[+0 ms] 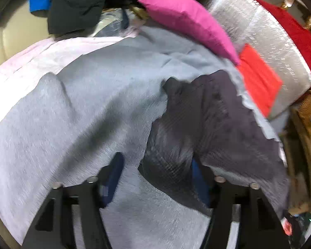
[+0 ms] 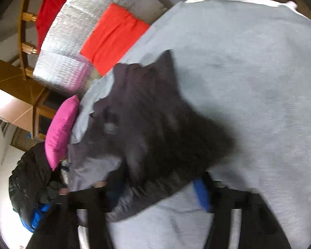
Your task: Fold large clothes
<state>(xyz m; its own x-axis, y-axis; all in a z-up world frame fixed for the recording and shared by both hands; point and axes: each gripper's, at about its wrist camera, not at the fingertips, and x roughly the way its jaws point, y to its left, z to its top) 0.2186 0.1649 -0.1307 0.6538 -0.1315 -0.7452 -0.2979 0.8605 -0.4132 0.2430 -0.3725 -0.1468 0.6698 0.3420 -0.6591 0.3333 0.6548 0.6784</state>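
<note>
- A dark garment (image 1: 207, 116) lies bunched and crumpled on a grey sheet (image 1: 83, 103), near a pink pillow (image 1: 188, 20).
- Left tongs (image 1: 155, 174) stand partly open; dark cloth lies between the fingers, pads not pressing.
- Right tongs (image 2: 155, 188) likewise: partly open, cloth between, no grip evident.
- No neat fold shows; folding seems barely begun.

I see one dark grey garment (image 1: 207, 120) of ribbed knit, crumpled and not flat. It lies on the light grey cloth (image 1: 72, 114), near the edge. The folds stand up in bumps. The pictures are blurred, so details stay unclear.
</note>
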